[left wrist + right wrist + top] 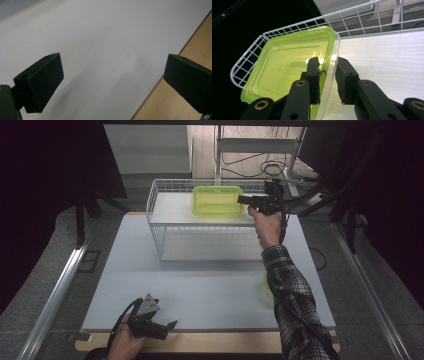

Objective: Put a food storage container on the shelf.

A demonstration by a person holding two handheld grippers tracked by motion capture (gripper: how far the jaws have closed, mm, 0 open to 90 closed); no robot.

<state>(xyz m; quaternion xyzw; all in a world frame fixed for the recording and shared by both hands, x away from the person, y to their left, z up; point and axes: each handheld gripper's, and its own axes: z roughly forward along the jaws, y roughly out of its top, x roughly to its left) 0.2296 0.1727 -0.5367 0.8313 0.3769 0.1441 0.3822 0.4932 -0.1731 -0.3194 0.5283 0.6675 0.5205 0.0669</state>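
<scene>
A translucent lime-green plastic container (217, 200) sits on the white top shelf (382, 55) of a wire basket rack (160, 227). My right gripper (243, 199) reaches it from the right, held up at arm's length. In the right gripper view the container (287, 67) fills the left half. The right gripper (328, 61) straddles its near wall, one jaw inside and one outside, with a small gap showing on each side of the rim. My left gripper (171, 327) rests low at the table's front edge. It stands wide open (112, 72) over bare table.
The rack stands at the back of the pale table (200, 280), whose wooden front edge (150, 110) lies under the left gripper. A yellow-green object (268, 285) lies on the table, partly hidden by the checked sleeve. Dark curtains and cables lie beyond.
</scene>
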